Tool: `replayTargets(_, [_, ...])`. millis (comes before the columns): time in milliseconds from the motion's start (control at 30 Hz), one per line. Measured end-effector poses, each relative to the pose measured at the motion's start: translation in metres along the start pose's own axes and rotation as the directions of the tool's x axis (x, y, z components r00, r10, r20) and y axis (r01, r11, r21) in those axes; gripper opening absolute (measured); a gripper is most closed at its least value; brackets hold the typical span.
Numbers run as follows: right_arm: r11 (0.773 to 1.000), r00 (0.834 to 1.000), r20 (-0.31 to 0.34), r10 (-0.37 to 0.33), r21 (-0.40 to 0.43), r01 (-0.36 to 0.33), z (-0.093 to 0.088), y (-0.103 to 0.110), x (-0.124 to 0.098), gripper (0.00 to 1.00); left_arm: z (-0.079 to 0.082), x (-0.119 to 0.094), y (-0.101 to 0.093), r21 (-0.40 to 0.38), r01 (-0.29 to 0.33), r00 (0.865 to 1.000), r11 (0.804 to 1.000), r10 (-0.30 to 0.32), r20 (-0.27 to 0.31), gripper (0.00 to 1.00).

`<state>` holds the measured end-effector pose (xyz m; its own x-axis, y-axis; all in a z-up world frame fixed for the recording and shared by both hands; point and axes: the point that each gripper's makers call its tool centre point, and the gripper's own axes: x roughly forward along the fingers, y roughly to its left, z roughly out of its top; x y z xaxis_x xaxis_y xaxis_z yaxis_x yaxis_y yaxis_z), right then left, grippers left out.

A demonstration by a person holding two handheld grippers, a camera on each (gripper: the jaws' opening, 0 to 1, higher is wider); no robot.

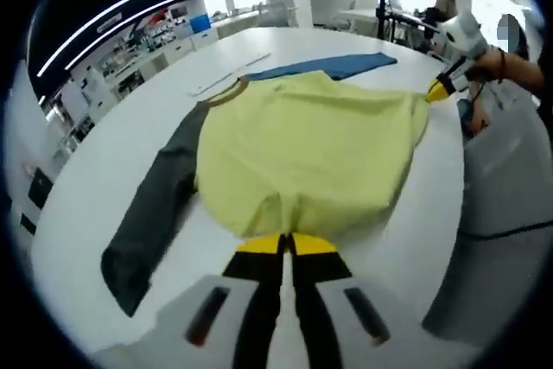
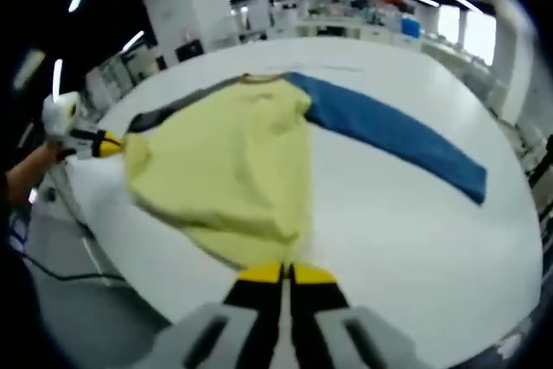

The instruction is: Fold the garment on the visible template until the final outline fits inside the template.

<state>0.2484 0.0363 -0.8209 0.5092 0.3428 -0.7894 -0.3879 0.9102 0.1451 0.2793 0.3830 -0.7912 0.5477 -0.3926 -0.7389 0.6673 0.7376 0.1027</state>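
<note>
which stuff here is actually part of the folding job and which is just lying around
Part of the job:
- yellow shirt with a grey sleeve and a blue sleeve
- left gripper, right gripper, both clamped on its hem
- white table

Lying about:
- lab benches behind

The yellow shirt (image 1: pixel 307 149) hides most of the white table (image 1: pixel 130 170) under it, so no template outline can be made out in either view. In the left gripper view the blue sleeve (image 1: pixel 333 66) shows only as a strip beyond the shirt's far edge — the rest is covered. The left gripper (image 1: pixel 286 244) has its tips closed on the hem, which hides what lies between them. In the right gripper view the right gripper (image 2: pixel 285 272) meets the near hem the same way, and the grey sleeve (image 2: pixel 160 116) is mostly hidden behind the yellow body. The person's hand (image 2: pixel 26 170) is cut off by the edge — blurred too. Background shelves are too small to read.
</note>
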Motion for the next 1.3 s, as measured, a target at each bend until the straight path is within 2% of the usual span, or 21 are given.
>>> replayTargets(67, [1.0,1.0,0.002,0.005,-0.007,-0.005,0.003,0.0,-0.003,0.0,0.0,-0.008,-0.003,-0.036,-0.007,1.0,0.999,0.008,0.007,0.0])
replayTargets(200, [1.0,1.0,-0.001,0.018,-0.015,-0.018,0.007,0.001,-0.009,0.0,-0.006,-0.018,-0.007,-0.103,-0.016,1.0,0.995,0.014,-0.013,0.0])
replayTargets(233, [1.0,1.0,-0.002,0.021,-0.016,-0.021,0.008,0.002,-0.011,0.0,-0.011,-0.021,-0.005,-0.125,-0.035,0.999,0.992,0.032,-0.027,0.0])
replayTargets(333, [0.999,1.0,-0.002,0.025,-0.023,-0.025,0.009,0.002,-0.014,0.0,-0.019,-0.027,-0.006,-0.137,-0.041,0.998,0.99,0.035,-0.042,0.0])
replayTargets(400, [0.999,1.0,0.0,0.028,-0.025,-0.028,0.009,0.003,-0.016,0.0,-0.023,-0.031,-0.013,-0.179,-0.031,0.998,0.983,0.022,-0.052,0.0])
replayTargets(533, [0.999,0.999,-0.012,0.038,-0.027,-0.039,0.006,0.003,-0.016,0.0,-0.033,-0.039,-0.03,-0.203,-0.028,0.996,0.979,0.011,-0.085,0.0])
replayTargets(600, [0.999,0.999,-0.019,0.044,-0.023,-0.045,0.002,0.005,-0.016,0.0,-0.041,-0.041,-0.04,-0.255,-0.024,0.993,0.967,-0.006,-0.117,0.0])
replayTargets(767, [0.999,0.998,-0.034,0.048,-0.016,-0.048,-0.007,0.005,-0.012,0.0,-0.057,-0.04,-0.05,-0.292,-0.025,0.991,0.956,-0.016,-0.135,0.0])
replayTargets(833, [0.999,0.998,-0.038,0.041,-0.018,-0.041,-0.01,0.005,-0.01,0.0,-0.069,-0.04,-0.054,-0.295,-0.034,0.985,0.955,-0.019,-0.174,0.0])
replayTargets(900, [0.999,0.998,-0.052,0.02,-0.037,-0.022,-0.015,0.0,-0.009,0.0,-0.082,-0.042,-0.05,-0.257,-0.077,0.976,0.963,0.02,-0.219,0.0])
replayTargets(933, [0.999,0.999,-0.051,0.015,-0.039,-0.017,-0.016,-0.001,-0.008,0.0,-0.084,-0.042,-0.05,-0.257,-0.08,0.976,0.963,0.023,-0.218,0.0])
replayTargets(967, [0.999,0.999,-0.052,0.012,-0.037,-0.014,-0.018,-0.003,-0.007,0.0,-0.086,-0.041,-0.049,-0.278,-0.084,0.978,0.957,0.025,-0.208,0.0])
replayTargets(1000, [0.999,0.998,-0.053,0.017,-0.031,-0.019,-0.02,0.001,-0.007,0.0,-0.085,-0.039,-0.052,-0.336,-0.077,0.983,0.939,0.015,-0.185,0.0])
replayTargets(1033, [0.999,0.998,-0.054,0.02,-0.03,-0.022,-0.021,0.002,-0.005,0.0,-0.086,-0.037,-0.057,-0.436,-0.032,0.989,0.899,-0.035,-0.146,0.0])
replayTargets(1100, [0.999,0.997,-0.073,0.024,-0.019,-0.026,-0.026,-0.001,0.001,0.0,-0.078,-0.036,-0.062,-0.526,-0.009,0.994,0.851,-0.049,-0.096,0.0])
replayTargets(1133, [1.0,0.997,-0.076,0.023,-0.015,-0.024,-0.028,0.0,0.001,0.0,-0.078,-0.036,-0.06,-0.527,-0.014,0.995,0.85,-0.04,-0.091,0.0])
replayTargets(1167, [1.0,0.997,-0.079,0.022,-0.013,-0.024,-0.029,-0.001,0.002,0.0,-0.081,-0.037,-0.056,-0.502,-0.021,0.994,0.865,-0.035,-0.102,0.0])
replayTargets(1200, [1.0,0.996,-0.082,0.023,-0.013,-0.024,-0.03,-0.002,0.004,0.0,-0.081,-0.037,-0.056,-0.5,-0.024,0.994,0.865,-0.033,-0.104,0.0])
replayTargets(1300, [1.0,0.996,-0.088,0.022,-0.008,-0.022,-0.032,0.001,0.003,0.0,-0.085,-0.037,-0.053,-0.445,-0.053,0.99,0.894,-0.011,-0.14,0.0])
